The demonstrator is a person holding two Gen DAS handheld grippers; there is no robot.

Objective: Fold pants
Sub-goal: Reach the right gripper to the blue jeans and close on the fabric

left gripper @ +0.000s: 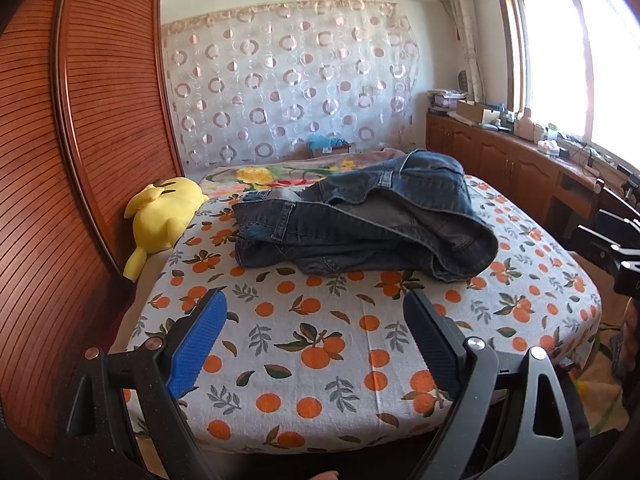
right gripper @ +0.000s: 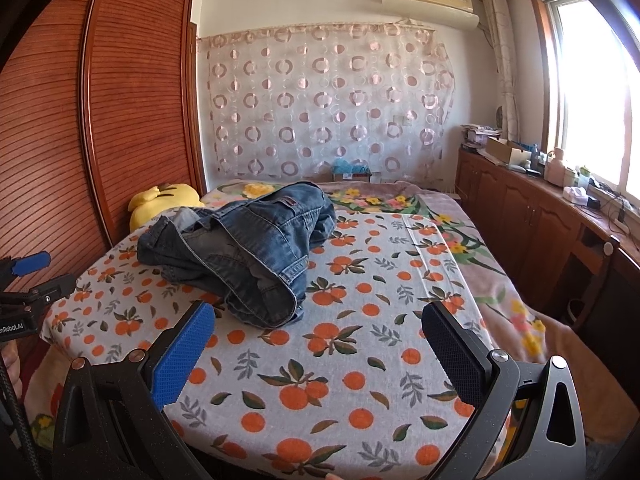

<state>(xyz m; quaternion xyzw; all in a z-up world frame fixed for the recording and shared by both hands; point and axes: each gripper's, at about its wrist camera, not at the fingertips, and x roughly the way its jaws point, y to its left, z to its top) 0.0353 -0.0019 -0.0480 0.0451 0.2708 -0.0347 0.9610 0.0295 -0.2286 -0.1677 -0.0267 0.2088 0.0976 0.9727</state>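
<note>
Grippers wide apart and empty above the near bed edge, jeans heaped farther in.

Left gripper [left gripper: 314, 320] and right gripper [right gripper: 318, 334] hold nothing; the crumpled jeans [left gripper: 360, 228] lie mid-bed on the orange-print sheet [left gripper: 320, 360], beside a yellow plush toy [left gripper: 164, 212]. Risk: pinching several bunched layers, or the sheet, would drag the whole heap. Readable: "nRobot.AI" on the other gripper's body, at the right view's left edge.

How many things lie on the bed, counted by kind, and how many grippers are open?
Jeans: 1
Yellow plush toy: 1
Open grippers: 2, the left gripper and the right gripper
Total: 4
</note>
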